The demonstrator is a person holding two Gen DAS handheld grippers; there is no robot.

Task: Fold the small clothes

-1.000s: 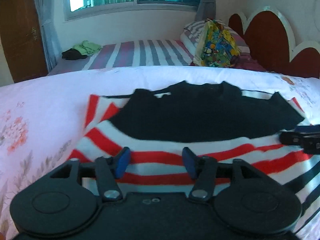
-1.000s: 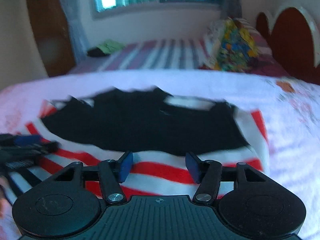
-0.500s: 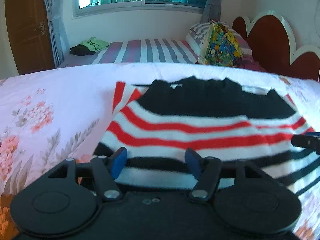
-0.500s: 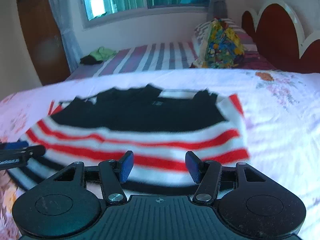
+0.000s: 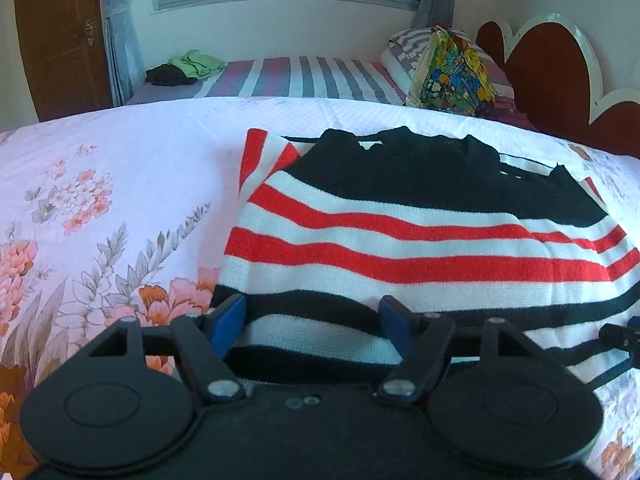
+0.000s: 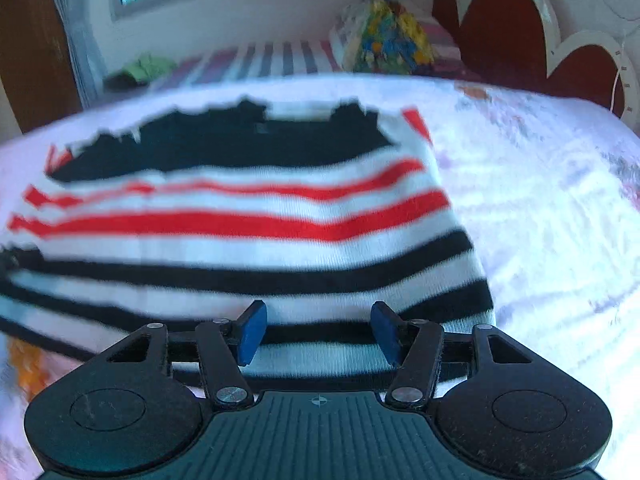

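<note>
A small striped sweater (image 5: 420, 236) lies flat on the flowered bedsheet (image 5: 100, 200): black at the far top, red and white stripes in the middle, black and white stripes at the near hem. It also shows in the right wrist view (image 6: 248, 220), blurred. My left gripper (image 5: 314, 320) is open and empty over the near hem's left part. My right gripper (image 6: 318, 332) is open and empty over the near hem's right part; its tip shows at the right edge of the left wrist view (image 5: 622, 336).
A second bed with a striped sheet (image 5: 296, 80) stands behind, with green and dark clothes (image 5: 188, 68) and a colourful pillow (image 5: 452, 72) on it. A red heart-shaped headboard (image 5: 552, 64) is at the right, a wooden door (image 5: 60, 36) at the far left.
Both grippers have drawn back toward the near hem; more of the sweater's lower black and white stripes has come into view. Both stay open and the sweater has not moved.
</note>
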